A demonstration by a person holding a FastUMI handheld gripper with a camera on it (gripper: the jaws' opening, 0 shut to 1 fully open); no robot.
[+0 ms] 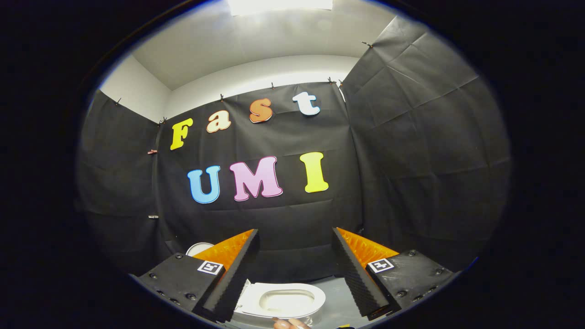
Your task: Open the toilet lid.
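White and glossy, the toilet (256, 305) sits in the lower middle of the picture on a grey surface (336, 299), low between the two fingers and nearer the left one. We see the seat ring and the hollow of the bowl bare, so no lid lies over them now. A white rounded piece (199, 249) peeks out behind the left finger and may be the lid standing up, but the finger hides the join and we cannot tell.

Our gripper (295, 230) has its fingers spread wide with nothing between them. A person's fingertip (288, 323) shows just below the toilet's near edge.

We judge the toilet small and light, so a sideways knock from the left finger could slide or tip it, or drop a raised lid back down.

Its long axis runs across the picture. The rounded front points right, and the hinge end seems to point left.
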